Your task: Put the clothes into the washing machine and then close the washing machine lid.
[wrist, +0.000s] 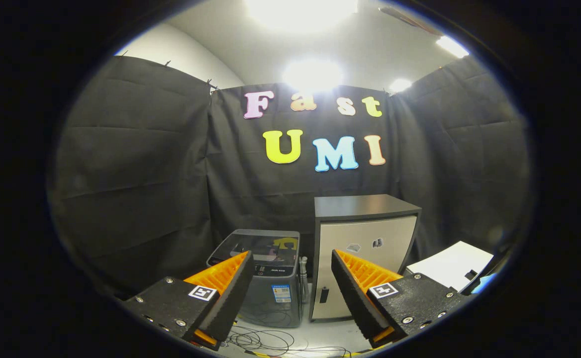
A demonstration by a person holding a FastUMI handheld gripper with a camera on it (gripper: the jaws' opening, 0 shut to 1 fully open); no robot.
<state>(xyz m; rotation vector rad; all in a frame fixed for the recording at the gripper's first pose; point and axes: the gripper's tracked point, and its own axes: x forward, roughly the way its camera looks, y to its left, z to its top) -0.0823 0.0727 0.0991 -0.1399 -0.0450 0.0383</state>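
The gripper hangs in the air with its 2 fingers spread wide and nothing between them; each finger carries a small square marker on its block.

Beyond the fingers, low on the floor, stands the washing machine — a small grey top-loader whose dark, see-through lid lies flat and closed over the tub. The left fingertip overlaps its front corner in the view, though the machine sits well beyond it. A label is stuck on its front face. No clothes can be made out from here.

Just beside the machine, on its right, stands a taller cabinet with a dark top and a pale front door; the 2 stand close, with a narrow gap between them where a slim upright post shows. To the right of the cabinet, beyond the right finger, lies a flat white board, tilted.

The floor is pale and glossy. Thin dark cables loop loosely across it in front of the machine, between the fingers.

Black cloth hangs in creased panels behind and on both sides, clipped along the top. Above it — a pale ceiling with 4 bright lights glaring.
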